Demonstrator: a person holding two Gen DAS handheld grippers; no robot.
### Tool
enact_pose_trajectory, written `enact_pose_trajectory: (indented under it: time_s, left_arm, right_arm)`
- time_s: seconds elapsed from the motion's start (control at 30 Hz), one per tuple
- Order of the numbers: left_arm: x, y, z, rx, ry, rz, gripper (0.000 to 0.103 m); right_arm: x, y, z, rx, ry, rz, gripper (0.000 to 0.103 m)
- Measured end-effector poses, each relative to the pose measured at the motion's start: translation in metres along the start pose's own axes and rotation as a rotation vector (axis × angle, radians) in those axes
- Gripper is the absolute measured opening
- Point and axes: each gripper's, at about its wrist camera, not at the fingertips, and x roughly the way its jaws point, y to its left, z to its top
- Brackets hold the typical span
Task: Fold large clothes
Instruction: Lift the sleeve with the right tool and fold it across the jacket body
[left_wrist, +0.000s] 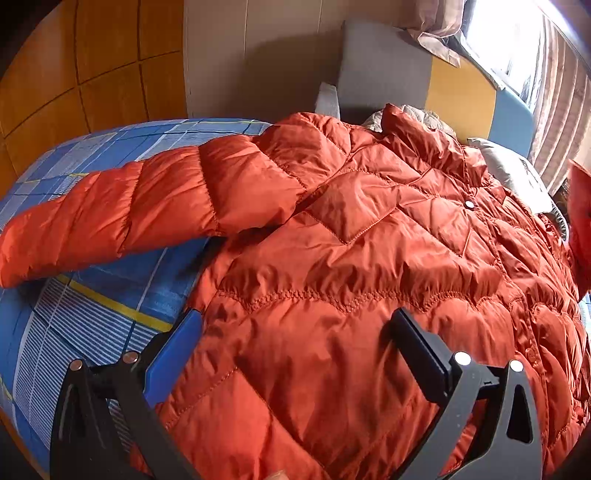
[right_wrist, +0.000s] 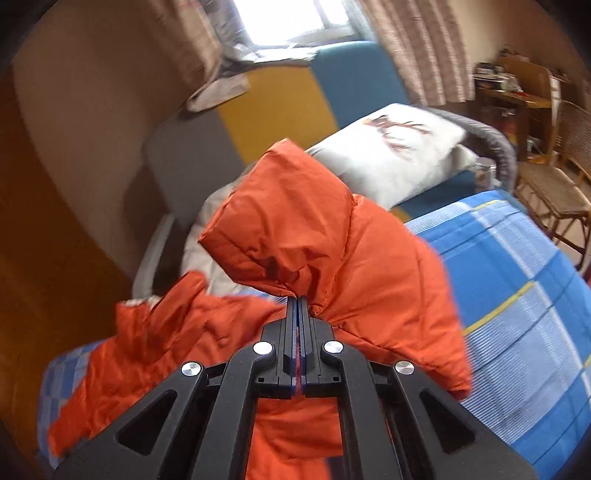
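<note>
Left wrist view, bed: one bed with a blue checked sheet crossed by yellow and white lines (left_wrist: 110, 295) lies under both tongs and carries everything.
Jacket: one large orange quilted puffer jacket (left_wrist: 369, 240) is spread front-up on the bed, straight ahead of and beneath the left tongs (left_wrist: 295, 336); its collar points away from them.
Sleeves: two. One orange padded sleeve (left_wrist: 110, 214) lies flat on the sheet, ahead and left of the left tongs. The other orange sleeve (right_wrist: 314, 229) hangs bunched from the right tongs (right_wrist: 297, 299), off the bed.
Pillow: one white pillow with a brown print (right_wrist: 399, 147), beyond the lifted sleeve.
Left tongs: spread wide, nothing between the fingers; they hover over the jacket's lower body.
Right tongs: pressed together, clamped on a fold of the lifted sleeve.
Step in hand: probably the first fold, carrying the right-hand sleeve inward.
Next move: I judge it needs the sleeve laid across the chest and let go, while the left tongs steady the body.
Snap buttons: at least two visible along the front; the nearest sits ahead and right of the left tongs (left_wrist: 470, 204).
</note>
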Motion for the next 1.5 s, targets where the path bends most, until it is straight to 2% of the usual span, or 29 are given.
enact_pose_trajectory:
  time_s: [0.17,0.37,0.93,1.17,1.5]
  left_arm:
    - [-0.002,0.004,-0.002,-0.016,-0.006,-0.013,0.101]
    - [-0.003,0.008,-0.003,-0.032,-0.01,-0.021,0.101]
    - [-0.006,0.021,0.01,-0.024,0.01,-0.019,0.101]
    - [-0.002,0.025,0.01,-0.037,0.011,-0.019,0.101]
    - [0.007,0.031,0.004,-0.067,0.024,-0.028,0.101]
  right_arm:
    - [0.017,0.062,-0.03,-0.078,0.068,0.082,0.001]
    - [0.03,0.105,-0.06,-0.125,0.13,0.13,0.001]
    - [0.061,0.186,-0.122,-0.237,0.246,0.146,0.001]
    - [0.079,0.223,-0.148,-0.276,0.298,0.181,0.001]
    - [0.102,0.238,-0.18,-0.324,0.364,0.179,0.001]
